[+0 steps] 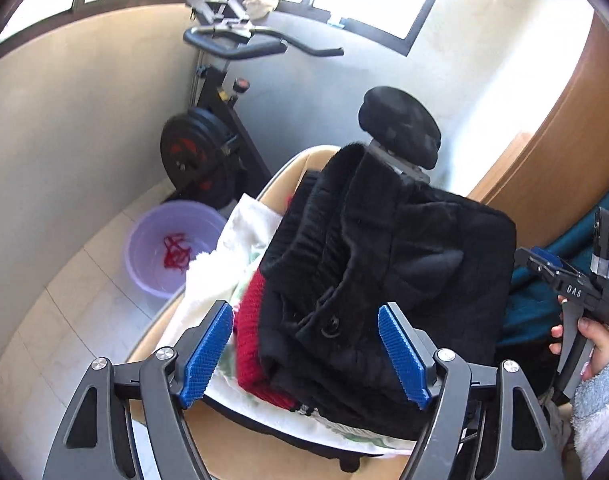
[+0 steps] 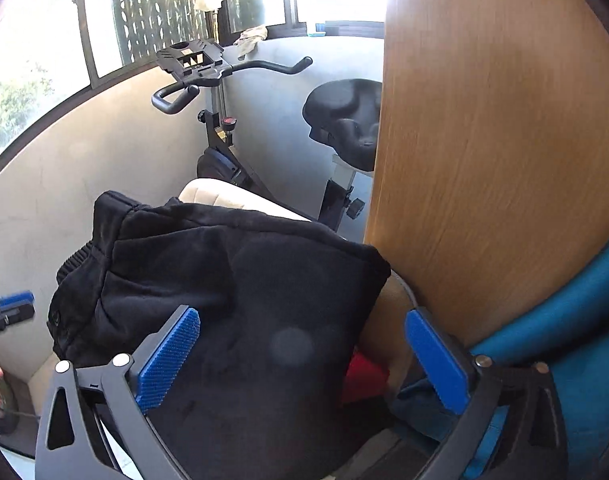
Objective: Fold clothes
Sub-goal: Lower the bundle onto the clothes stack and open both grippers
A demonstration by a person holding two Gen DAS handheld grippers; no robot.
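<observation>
From the left wrist, the left gripper (image 1: 304, 354) stands open over the folded black garment (image 1: 388, 276), which tops a pile of clothes (image 1: 256, 312) on a chair (image 1: 296, 168), probably a stack of finished pieces. At far right a hand (image 1: 596, 344) holds the right gripper (image 1: 544, 258).

From the right wrist, the right gripper (image 2: 304, 360) is spread wide, nothing held, the black garment (image 2: 232, 272) lying just beyond, beside a wooden panel (image 2: 484, 160).

Black garment under wide-open jaws

The right gripper (image 2: 302, 356) hangs over a folded black garment (image 2: 240, 304), blue pads (image 2: 170, 354) spread and pressing nothing (something red (image 2: 364, 376) peeks out below). A wooden panel (image 2: 484, 152) stands right; an exercise bike (image 2: 224, 92) stands behind; the left gripper (image 2: 12, 308) shows at the left edge.
</observation>
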